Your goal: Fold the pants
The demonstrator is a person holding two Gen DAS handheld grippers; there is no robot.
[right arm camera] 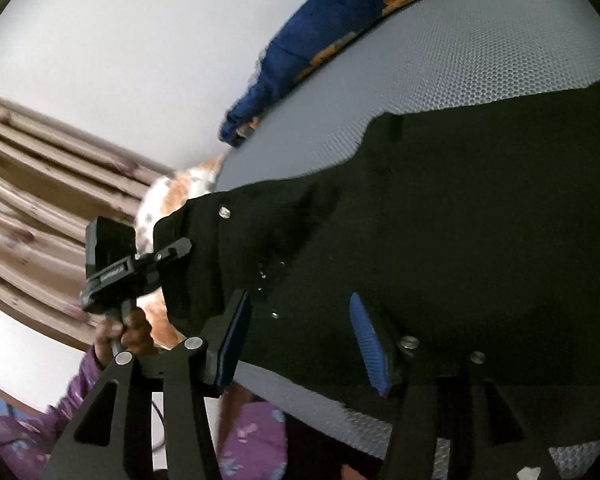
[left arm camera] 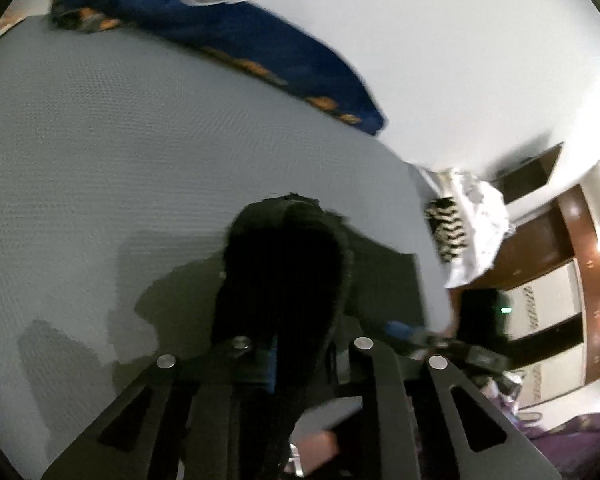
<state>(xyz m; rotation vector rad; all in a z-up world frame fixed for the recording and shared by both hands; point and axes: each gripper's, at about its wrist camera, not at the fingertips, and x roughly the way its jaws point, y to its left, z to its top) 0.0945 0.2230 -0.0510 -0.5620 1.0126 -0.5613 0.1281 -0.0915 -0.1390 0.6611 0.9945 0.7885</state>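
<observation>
- The bed [left arm camera: 100, 160], under a grey honeycomb-textured sheet, carries everything; it meets a white wall [left arm camera: 440, 40] at its far edge.
- A blue blanket [left arm camera: 260, 44] with orange flowers lies bunched along that far edge, well apart from my work.
- The pants [right arm camera: 440, 220], black, lie spread over the sheet in the right wrist view, waistband and its button towards my left tool. They look mostly flat and open, so I judge the folding barely begun: no finished fold shows, and the doubling over and squaring up are all left.
- My left tool [right arm camera: 162, 258] reaches the waistband corner in the right view. In its own view its jaws are closed on a dark bunch of that cloth [left arm camera: 288, 272], which hangs up in front of the camera.
- My right tool [right arm camera: 300, 338] hovers over the lower edge of the pants, its blue pads [right arm camera: 366, 336] about half apart. The pads stand clear of the fabric, so it holds nothing.
- My hand [right arm camera: 126, 334], in a purple sleeve, grips the left tool's handle.
</observation>
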